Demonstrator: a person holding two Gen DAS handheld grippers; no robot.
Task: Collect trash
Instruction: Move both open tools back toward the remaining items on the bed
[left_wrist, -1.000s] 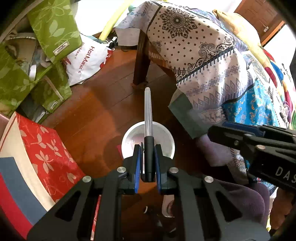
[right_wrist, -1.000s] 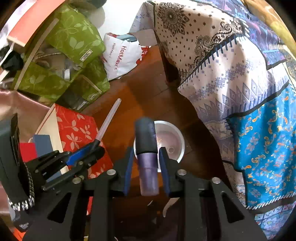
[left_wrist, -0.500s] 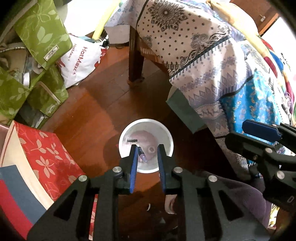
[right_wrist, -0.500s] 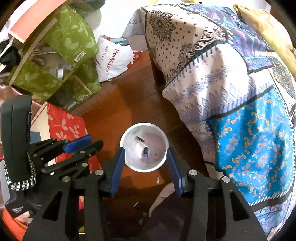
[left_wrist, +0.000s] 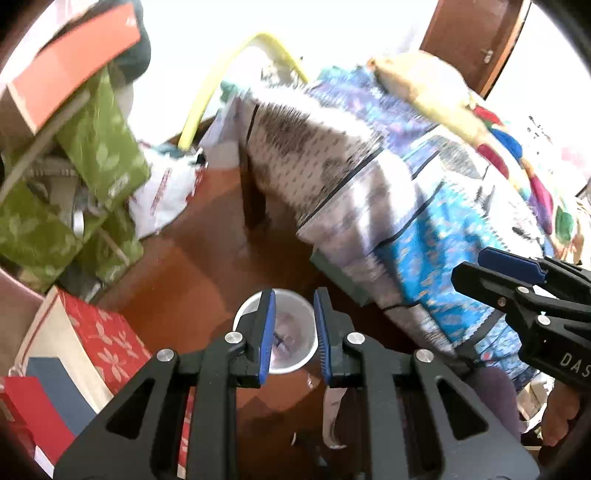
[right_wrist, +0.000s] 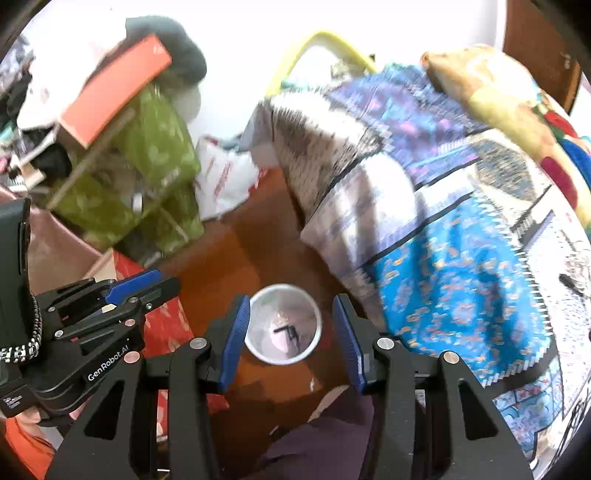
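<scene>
Patterned bedspread draped right; green bags, red floral box left.

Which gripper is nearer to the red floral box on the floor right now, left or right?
Left. In the right wrist view the left gripper hangs directly over the red floral box, while the right gripper is off to the side, above the white cup.

Wooden floor — white bin, red bag, green bags
</scene>
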